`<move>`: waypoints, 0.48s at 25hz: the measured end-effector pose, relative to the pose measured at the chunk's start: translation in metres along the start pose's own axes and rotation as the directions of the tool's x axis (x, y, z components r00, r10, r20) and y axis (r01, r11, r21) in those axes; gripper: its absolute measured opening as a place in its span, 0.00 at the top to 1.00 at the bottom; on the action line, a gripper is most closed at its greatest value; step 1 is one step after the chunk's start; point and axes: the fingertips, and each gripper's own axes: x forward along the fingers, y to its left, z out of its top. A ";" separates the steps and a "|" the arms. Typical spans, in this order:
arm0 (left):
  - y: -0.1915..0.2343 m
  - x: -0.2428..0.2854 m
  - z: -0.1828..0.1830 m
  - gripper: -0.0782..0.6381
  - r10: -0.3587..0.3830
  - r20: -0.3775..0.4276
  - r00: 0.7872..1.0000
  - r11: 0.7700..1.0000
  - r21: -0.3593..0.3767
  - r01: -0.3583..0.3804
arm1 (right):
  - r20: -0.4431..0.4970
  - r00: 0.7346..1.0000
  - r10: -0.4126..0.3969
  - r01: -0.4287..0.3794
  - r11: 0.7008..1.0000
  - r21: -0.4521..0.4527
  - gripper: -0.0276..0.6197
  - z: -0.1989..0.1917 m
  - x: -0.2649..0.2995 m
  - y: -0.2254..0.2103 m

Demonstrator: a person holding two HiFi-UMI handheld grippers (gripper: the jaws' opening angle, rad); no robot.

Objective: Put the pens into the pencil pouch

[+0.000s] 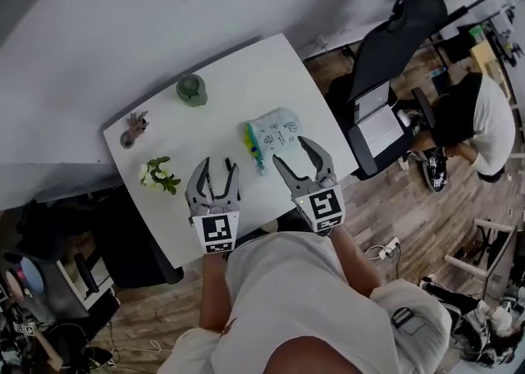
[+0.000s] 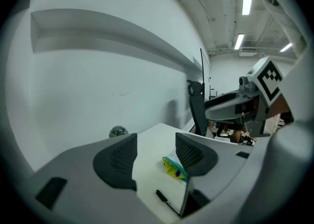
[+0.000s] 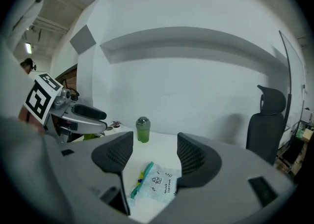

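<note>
A pale blue printed pencil pouch [image 1: 277, 129] lies on the white table [image 1: 238, 77], with yellow, green and blue pens [image 1: 253, 145] at its open left edge. My right gripper [image 1: 292, 151] hovers just in front of the pouch, open and empty; in its own view the pouch [image 3: 158, 183] lies below and beyond the open jaws [image 3: 154, 153]. My left gripper [image 1: 216, 166] is open to the left of the pouch, holding nothing. Its view shows the pouch's end [image 2: 173, 166] by the right jaw and a black-tipped pen [image 2: 164, 199] on the table close below.
A green lidded cup [image 1: 191, 89] stands at the table's far side, a small potted plant [image 1: 133, 128] at the far left and white flowers [image 1: 158, 174] left of my left gripper. A black office chair [image 1: 394, 36] and a seated person [image 1: 472, 118] are to the right.
</note>
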 end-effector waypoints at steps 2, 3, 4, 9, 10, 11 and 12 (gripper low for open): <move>-0.002 0.000 -0.009 0.56 0.037 -0.028 0.999 0.999 -0.015 -0.037 | -0.013 0.998 0.061 -0.061 0.998 -0.003 0.52 -0.007 0.007 0.003; -0.003 -0.001 -0.014 0.56 0.056 -0.043 0.997 0.998 -0.023 -0.057 | -0.020 0.996 0.092 -0.092 0.996 -0.007 0.53 -0.010 0.010 0.005; -0.004 -0.001 -0.020 0.56 0.076 -0.058 0.995 0.996 -0.031 -0.078 | -0.028 0.992 0.123 -0.123 0.992 -0.011 0.53 -0.014 0.013 0.008; -0.004 -0.005 -0.050 0.56 0.152 -0.134 0.979 0.985 -0.061 -0.161 | -0.072 0.962 0.265 -0.268 0.963 -0.037 0.55 -0.034 0.031 0.029; -0.003 -0.006 -0.056 0.56 0.164 -0.150 0.975 0.982 -0.066 -0.175 | -0.080 0.954 0.290 -0.294 0.955 -0.041 0.55 -0.037 0.033 0.034; -0.004 -0.008 -0.062 0.57 0.174 -0.165 0.971 0.980 -0.071 -0.188 | -0.089 0.945 0.314 -0.319 0.947 -0.044 0.56 -0.040 0.036 0.039; -0.004 -0.009 -0.068 0.57 0.183 -0.180 0.966 0.977 -0.076 -0.199 | -0.098 0.936 0.338 -0.344 0.938 -0.048 0.57 -0.044 0.038 0.043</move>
